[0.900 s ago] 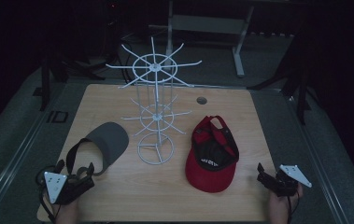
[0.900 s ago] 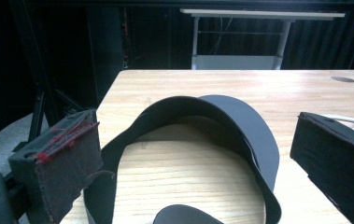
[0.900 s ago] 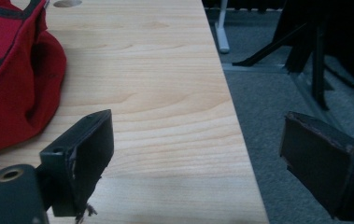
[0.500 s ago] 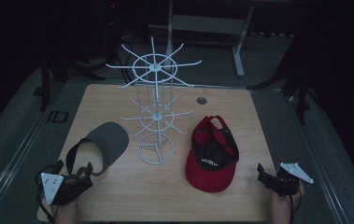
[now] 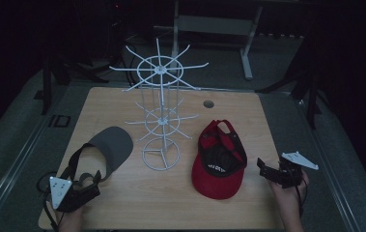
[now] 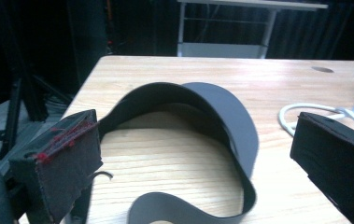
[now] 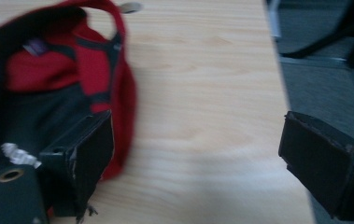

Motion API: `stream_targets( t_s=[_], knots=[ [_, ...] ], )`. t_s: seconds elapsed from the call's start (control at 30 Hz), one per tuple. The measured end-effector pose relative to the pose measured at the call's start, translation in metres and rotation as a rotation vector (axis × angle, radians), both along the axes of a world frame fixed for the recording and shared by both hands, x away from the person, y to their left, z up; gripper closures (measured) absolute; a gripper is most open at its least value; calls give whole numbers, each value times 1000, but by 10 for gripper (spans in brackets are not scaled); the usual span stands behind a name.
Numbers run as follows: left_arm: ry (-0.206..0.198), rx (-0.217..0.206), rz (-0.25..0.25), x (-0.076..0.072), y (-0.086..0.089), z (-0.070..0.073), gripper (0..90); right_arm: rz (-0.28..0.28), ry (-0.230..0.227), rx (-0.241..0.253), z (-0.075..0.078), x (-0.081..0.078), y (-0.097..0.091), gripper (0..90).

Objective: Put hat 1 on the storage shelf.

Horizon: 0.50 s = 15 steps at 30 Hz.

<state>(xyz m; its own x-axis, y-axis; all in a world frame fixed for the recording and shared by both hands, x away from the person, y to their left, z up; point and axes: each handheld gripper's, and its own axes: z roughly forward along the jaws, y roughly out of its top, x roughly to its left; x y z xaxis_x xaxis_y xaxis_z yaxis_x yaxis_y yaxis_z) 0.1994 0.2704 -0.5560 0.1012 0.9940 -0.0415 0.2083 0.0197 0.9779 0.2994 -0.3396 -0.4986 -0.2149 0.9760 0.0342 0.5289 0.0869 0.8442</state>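
High view: left gripper (image 5: 95, 179), jaws spread, sits lower left by the grey visor (image 5: 107, 149); right gripper (image 5: 262, 169), jaws spread, lower right beside the red cap (image 5: 219, 159).

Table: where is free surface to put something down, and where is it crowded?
Free patches on the table: the far left corner behind the grey visor, the far right beyond the red cap, and the near strip between both grippers. It is crowded in the middle, where the white wire rack stands between visor and cap.
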Motion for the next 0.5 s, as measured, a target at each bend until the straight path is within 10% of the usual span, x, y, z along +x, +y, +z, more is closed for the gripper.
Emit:
stream_targets(
  t_s=[0.5],
  knots=[
    [-17, 0, -46, -2, -5, 2, 23, 138, 46, -27, 1, 49, 50, 128]
  ],
)
